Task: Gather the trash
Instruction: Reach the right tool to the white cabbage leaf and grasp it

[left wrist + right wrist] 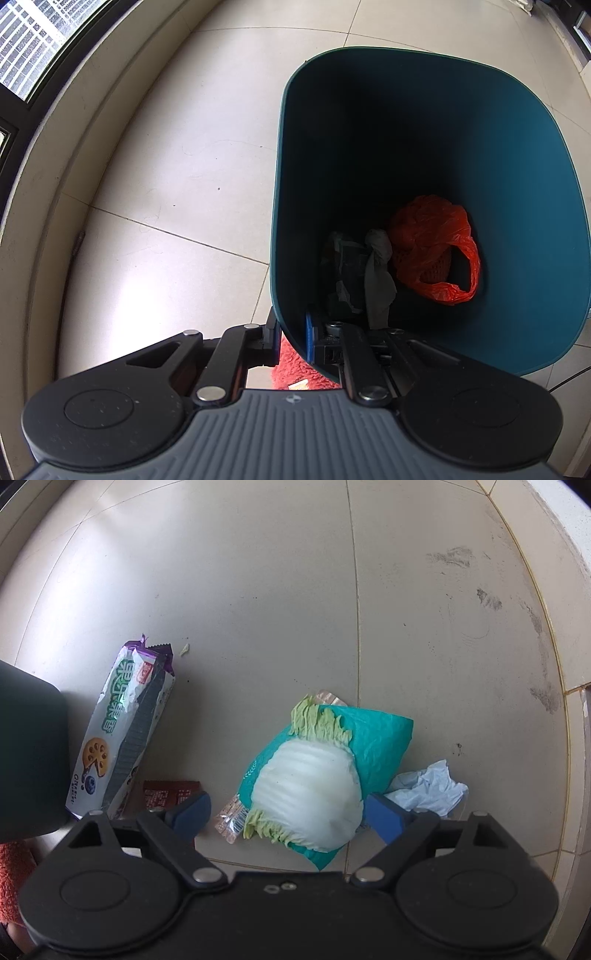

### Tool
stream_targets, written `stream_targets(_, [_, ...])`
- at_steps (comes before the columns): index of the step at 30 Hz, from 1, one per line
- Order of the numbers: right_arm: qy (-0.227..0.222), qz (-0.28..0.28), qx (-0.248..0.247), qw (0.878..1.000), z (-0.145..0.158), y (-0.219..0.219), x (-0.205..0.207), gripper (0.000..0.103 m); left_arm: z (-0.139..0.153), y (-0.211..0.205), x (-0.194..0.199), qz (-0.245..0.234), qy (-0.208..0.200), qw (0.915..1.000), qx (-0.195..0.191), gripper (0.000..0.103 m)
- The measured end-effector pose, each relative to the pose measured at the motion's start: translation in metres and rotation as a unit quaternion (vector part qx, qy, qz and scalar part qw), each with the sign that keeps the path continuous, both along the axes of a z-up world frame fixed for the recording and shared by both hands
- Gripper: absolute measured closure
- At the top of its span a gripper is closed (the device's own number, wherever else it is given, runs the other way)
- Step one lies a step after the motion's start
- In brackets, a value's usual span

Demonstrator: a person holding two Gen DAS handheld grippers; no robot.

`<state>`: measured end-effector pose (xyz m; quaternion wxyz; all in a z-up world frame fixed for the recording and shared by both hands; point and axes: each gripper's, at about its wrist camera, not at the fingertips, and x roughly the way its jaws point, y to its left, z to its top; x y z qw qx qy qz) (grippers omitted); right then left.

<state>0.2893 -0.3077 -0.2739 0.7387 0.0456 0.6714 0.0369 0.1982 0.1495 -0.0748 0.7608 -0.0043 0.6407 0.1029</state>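
Note:
A dark teal trash bin (424,122) stands on the tiled floor. My left gripper (291,338) is shut on its near rim, one finger outside the wall and one inside. At the bin's bottom lie an orange plastic bag (432,247) and a grey crumpled paper (376,277). My right gripper (288,810) points down at the floor and is open, its blue pads either side of a pale cabbage leaf (310,786) without touching it. The leaf lies on a teal plastic bag (380,746). A long biscuit wrapper (125,731) lies to the left.
A crumpled pale blue tissue (428,790), a brown packet (166,792) and a clear wrapper (231,818) lie near the leaf. The bin's side (29,757) fills the left edge. Something red and fuzzy (291,365) sits by the bin's base. A window sill (48,184) curves along the left.

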Motion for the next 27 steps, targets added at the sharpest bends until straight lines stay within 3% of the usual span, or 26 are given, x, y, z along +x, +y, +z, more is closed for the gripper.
stream_targets(12, [-0.010,0.006,-0.042,0.999,-0.027,0.016,0.004,0.009,0.001,0.003,0.000,-0.001,0.000,1.0000,0.002,0.092])
stream_targets(16, [-0.001,0.018,-0.075,0.997,-0.035,0.021,0.000,0.023,0.001,0.003,-0.001,-0.001,0.000,1.0000,0.002,0.092])
stream_targets(18, [-0.006,0.033,-0.090,0.995,-0.035,0.025,-0.003,0.025,0.002,0.003,-0.001,-0.002,0.000,1.0000,0.002,0.092])
stream_targets(23, [-0.001,0.029,-0.082,0.996,-0.024,0.020,-0.001,0.036,0.003,0.002,0.000,-0.001,0.000,1.0000,0.002,0.092])
stream_targets(27, [-0.008,0.036,-0.071,0.997,-0.010,0.011,0.000,0.052,0.003,0.001,0.000,-0.001,0.000,1.0000,0.003,0.092])
